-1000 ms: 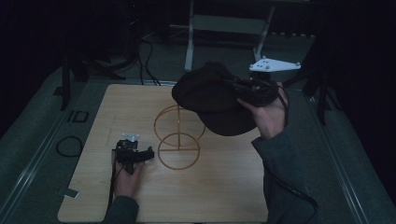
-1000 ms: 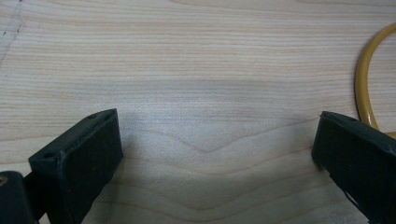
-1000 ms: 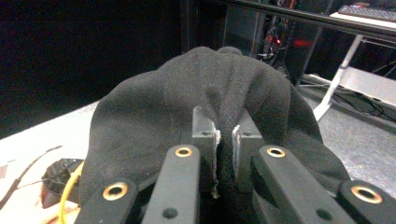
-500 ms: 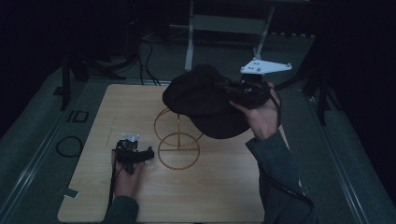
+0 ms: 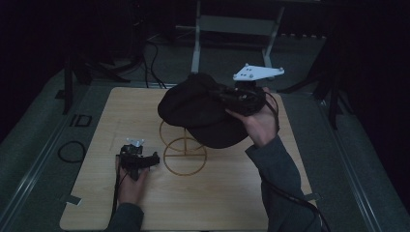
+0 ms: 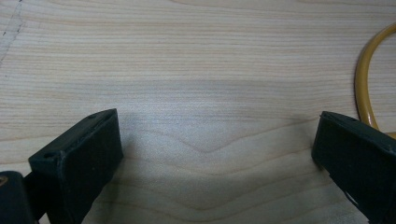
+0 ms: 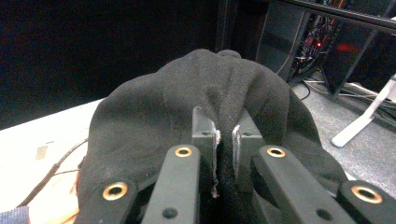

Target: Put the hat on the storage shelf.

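Black cap (image 5: 203,113), pinched at its crown in my closed right gripper (image 5: 227,96), hangs over the wire stand (image 5: 183,152), ready for draping. My left gripper (image 5: 140,160) rests wide open and empty on the surface (image 5: 232,193) beside the stand's base.

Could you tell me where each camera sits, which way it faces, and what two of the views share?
High view: above the person's side, looking forward and down on the wooden table; both forearms enter from below.
Left gripper view: on the left gripper, facing down at the tabletop; its open jaws show.
Right gripper view: on the right gripper, facing across the black cap pinched in its jaws.
Shared: high and left gripper views both show the yellow wire stand.
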